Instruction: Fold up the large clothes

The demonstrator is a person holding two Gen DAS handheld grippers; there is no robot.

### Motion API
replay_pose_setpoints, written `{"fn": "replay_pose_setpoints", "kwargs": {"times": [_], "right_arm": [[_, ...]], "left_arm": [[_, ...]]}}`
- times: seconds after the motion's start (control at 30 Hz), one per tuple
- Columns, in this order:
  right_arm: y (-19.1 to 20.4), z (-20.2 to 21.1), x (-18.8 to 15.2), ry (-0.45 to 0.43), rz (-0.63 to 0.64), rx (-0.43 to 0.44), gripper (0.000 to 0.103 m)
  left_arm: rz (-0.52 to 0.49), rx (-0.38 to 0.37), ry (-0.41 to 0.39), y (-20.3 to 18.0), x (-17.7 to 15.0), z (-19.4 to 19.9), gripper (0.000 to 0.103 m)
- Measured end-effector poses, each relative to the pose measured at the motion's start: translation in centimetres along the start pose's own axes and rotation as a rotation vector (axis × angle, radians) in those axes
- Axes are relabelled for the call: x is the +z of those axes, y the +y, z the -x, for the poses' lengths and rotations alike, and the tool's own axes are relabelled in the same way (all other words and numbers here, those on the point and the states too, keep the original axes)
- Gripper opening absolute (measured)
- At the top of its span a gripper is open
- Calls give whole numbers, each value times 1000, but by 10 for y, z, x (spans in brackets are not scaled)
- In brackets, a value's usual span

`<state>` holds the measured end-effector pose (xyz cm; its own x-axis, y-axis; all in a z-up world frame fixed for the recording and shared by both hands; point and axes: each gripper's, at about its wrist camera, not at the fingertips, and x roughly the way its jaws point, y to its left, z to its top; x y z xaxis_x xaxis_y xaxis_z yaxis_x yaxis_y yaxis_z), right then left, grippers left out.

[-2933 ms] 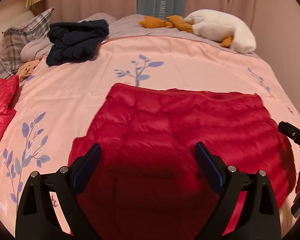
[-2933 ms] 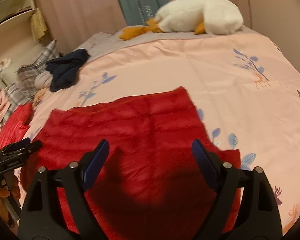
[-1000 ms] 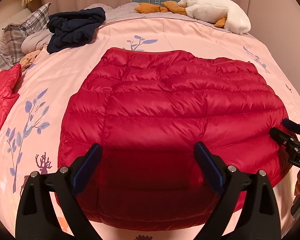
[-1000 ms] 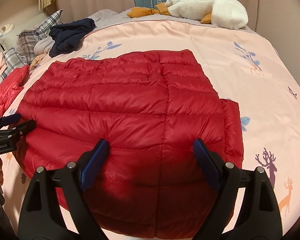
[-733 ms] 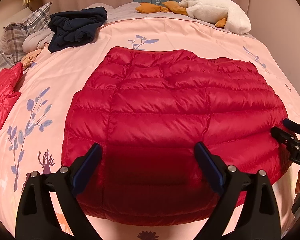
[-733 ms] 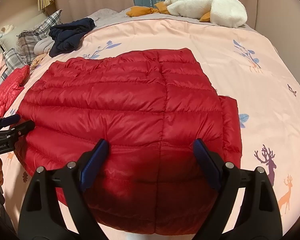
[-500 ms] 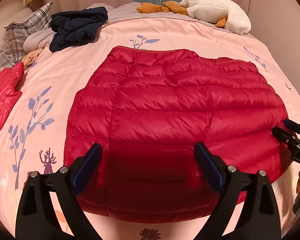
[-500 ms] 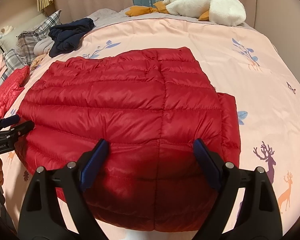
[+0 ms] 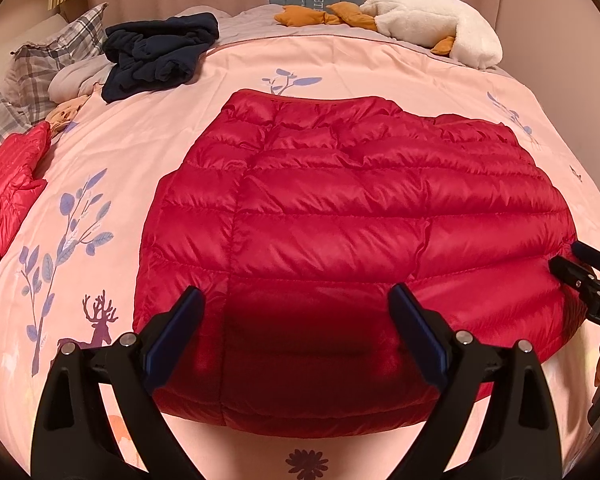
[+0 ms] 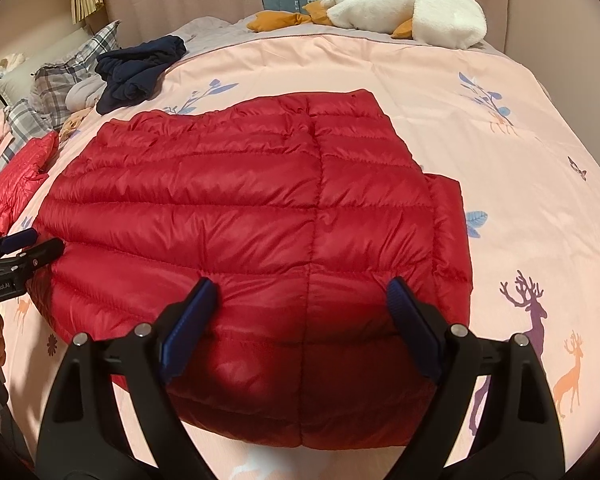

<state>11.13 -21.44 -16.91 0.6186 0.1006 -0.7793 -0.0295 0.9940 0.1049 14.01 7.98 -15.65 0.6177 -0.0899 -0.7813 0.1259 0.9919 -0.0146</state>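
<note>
Both claws, left (image 9: 296,330) and right (image 10: 302,322), hang released above the red jacket (image 9: 340,216); its slick, puffy fabric may slip or spring unfolded.

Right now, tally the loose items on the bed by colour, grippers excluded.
Red: 2, the red puffer jacket spread flat and a second red garment at the left edge.
Navy: 1, the navy clothes pile.
White: 1, the white goose plush.
Plaid: 1, the plaid pillow.
Total: 5.
</note>
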Motion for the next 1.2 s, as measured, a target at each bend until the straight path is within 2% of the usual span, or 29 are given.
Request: {"fn": "replay_pose_setpoints", "kwargs": {"times": [0.37, 0.53, 0.73, 0.83, 0.9, 0.93, 0.97, 1.0, 1.03, 1.07, 1.2], "right_arm": [[-10, 10, -8, -1, -25, -3, 89], [-17, 21, -9, -37, -51, -9, 89], [-41, 31, -4, -89, -158, -40, 89], [-51, 28, -2, -75, -196, -41, 89], [-53, 23, -2, -58, -203, -34, 89], [-53, 19, -3, -41, -207, -25, 87], [-54, 14, -4, -25, -213, -5, 81], [-53, 11, -5, -17, -218, 9, 75], [-52, 10, -6, -13, -218, 12, 74], [-50, 9, -7, -15, -208, 8, 67], [-46, 10, -9, -13, -165, -11, 48]], "left_arm": [[26, 7, -19, 16, -2, 5, 95], [68, 35, -40, 35, 3, 8, 95], [110, 78, -58, 60, 9, 7, 95], [128, 70, -47, 68, 10, 3, 95], [137, 37, -31, 70, 9, 0, 94], [138, 21, -25, 69, 8, -1, 92], [135, -1, -14, 68, 7, -3, 82], [130, -18, -6, 66, 6, -4, 78], [126, -23, -2, 63, 3, -4, 69], [112, -28, 3, 60, 2, -4, 62], [62, -13, 4, 48, -4, -2, 48]]}}
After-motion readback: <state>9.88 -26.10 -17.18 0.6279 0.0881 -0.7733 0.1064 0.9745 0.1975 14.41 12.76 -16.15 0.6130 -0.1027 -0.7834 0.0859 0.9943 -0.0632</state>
